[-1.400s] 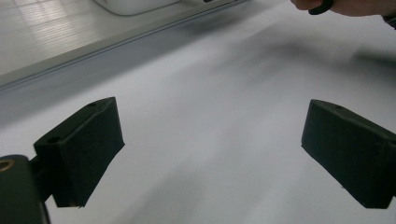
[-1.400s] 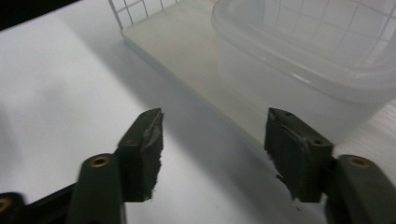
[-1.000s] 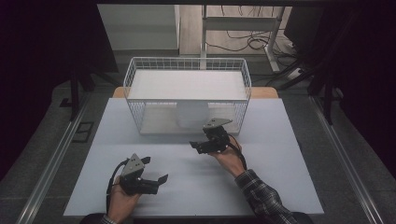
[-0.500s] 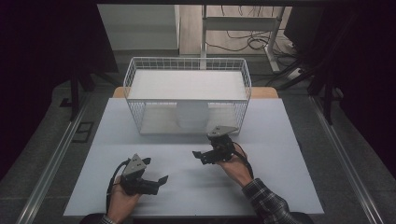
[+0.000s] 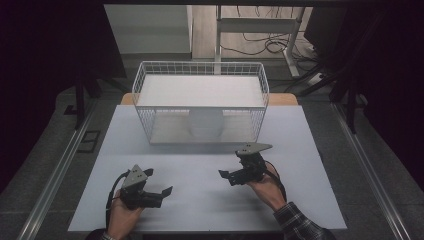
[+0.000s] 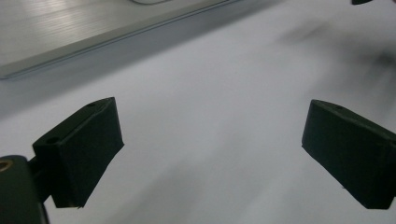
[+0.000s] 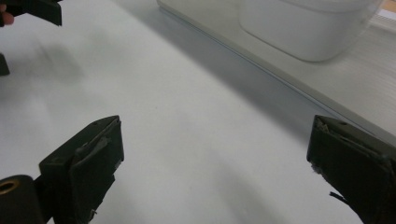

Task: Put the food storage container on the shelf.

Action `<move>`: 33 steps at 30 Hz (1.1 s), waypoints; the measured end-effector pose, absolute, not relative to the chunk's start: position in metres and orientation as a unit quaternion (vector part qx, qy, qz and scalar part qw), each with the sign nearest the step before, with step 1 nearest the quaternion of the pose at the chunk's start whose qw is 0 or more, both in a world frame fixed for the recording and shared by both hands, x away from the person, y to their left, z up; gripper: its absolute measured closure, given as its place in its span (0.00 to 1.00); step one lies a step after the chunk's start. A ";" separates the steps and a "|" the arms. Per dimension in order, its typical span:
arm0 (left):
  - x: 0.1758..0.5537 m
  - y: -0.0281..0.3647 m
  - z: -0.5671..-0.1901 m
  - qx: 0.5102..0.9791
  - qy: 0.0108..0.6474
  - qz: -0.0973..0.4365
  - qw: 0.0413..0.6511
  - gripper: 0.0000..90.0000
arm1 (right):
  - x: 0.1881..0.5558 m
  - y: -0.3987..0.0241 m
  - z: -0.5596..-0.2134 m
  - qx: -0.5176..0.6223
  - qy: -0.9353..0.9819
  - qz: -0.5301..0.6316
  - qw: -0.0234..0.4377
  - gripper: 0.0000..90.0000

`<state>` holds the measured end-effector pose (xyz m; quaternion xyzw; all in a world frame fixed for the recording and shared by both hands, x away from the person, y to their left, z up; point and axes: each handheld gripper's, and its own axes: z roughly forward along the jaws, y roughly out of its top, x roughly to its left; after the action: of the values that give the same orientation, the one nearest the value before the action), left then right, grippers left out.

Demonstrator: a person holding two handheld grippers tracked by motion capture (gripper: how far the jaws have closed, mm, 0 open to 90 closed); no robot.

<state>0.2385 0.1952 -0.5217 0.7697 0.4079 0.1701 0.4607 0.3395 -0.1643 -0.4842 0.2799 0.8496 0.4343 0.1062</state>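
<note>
Right gripper (image 5: 226, 176) farther from basket (image 5: 200, 107)

Looks like a lab or test workspace rather than a home: a plain white table (image 5: 300, 200) set up as a bare work surface, flanked by metal rails (image 5: 55, 175) on a grey floor (image 5: 385, 165), with dark curtained surroundings on both sides. Behind the table, loose cables (image 5: 270, 45) strewn over the floor beside a white metal stand (image 5: 260, 25). On the table, a white wire basket (image 5: 200, 70) placed squarely, as in a staged recording rig.
</note>
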 end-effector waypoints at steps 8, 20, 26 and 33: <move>0.232 0.209 -0.520 0.769 0.416 0.194 0.445 0.05 | 0.327 -0.180 -0.482 0.277 0.850 0.432 0.121 0.03; 0.223 0.228 -0.520 0.757 0.435 0.203 0.443 0.06 | 0.306 -0.213 -0.484 0.304 0.841 0.417 0.164 0.00; 0.219 0.234 -0.521 0.752 0.441 0.200 0.447 0.05 | 0.297 -0.233 -0.482 0.321 0.831 0.417 0.179 0.00; 0.213 0.239 -0.521 0.744 0.450 0.187 0.457 0.05 | 0.284 -0.257 -0.482 0.341 0.822 0.413 0.193 0.00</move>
<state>0.2127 0.2392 -0.5214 0.7442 0.4495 0.1869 0.4574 0.2840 -0.2572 -0.4819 0.3414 0.8220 0.4129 0.1929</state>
